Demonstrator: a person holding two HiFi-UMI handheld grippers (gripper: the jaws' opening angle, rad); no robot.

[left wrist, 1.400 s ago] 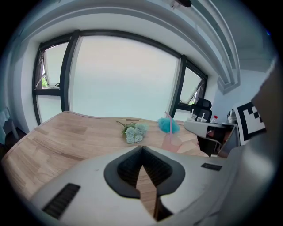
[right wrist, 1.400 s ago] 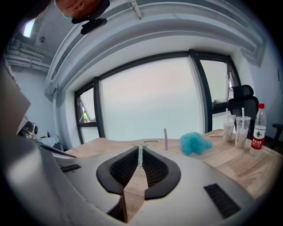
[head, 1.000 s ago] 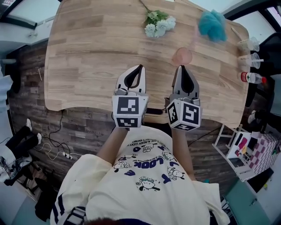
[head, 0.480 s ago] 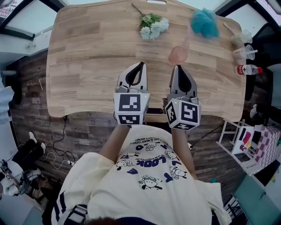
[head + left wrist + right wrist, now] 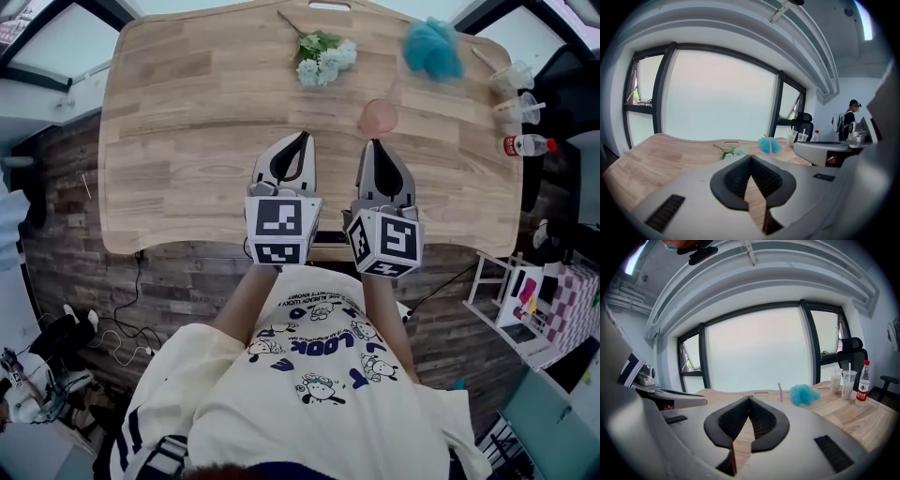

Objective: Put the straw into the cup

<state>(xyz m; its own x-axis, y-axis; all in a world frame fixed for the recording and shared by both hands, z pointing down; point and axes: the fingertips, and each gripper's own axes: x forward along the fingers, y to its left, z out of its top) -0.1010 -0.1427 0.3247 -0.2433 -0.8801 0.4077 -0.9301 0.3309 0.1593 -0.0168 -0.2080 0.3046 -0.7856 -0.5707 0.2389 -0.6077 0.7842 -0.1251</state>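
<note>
A translucent pink cup (image 5: 378,117) stands on the wooden table (image 5: 187,112), just beyond my right gripper (image 5: 373,142). A thin pink straw (image 5: 397,84) rises from the cup and leans toward a teal puff. The straw (image 5: 779,392) also shows upright in the right gripper view, where the jaws hide the cup. My right gripper (image 5: 749,398) is shut with nothing in it. My left gripper (image 5: 302,137) sits beside it, a little left of the cup, also shut and holding nothing. In the left gripper view (image 5: 750,156) the straw (image 5: 769,143) stands in front of the puff.
A teal puff (image 5: 432,49) and a bunch of white flowers (image 5: 323,58) lie at the table's far side. Two clear plastic cups (image 5: 514,94) and a red-labelled bottle (image 5: 527,145) stand at the right edge. A person (image 5: 850,119) stands far off to the right.
Both grippers stay shut near the table's front edge, the right one shifted slightly left. The table slides a little in the head view as the head moves.
</note>
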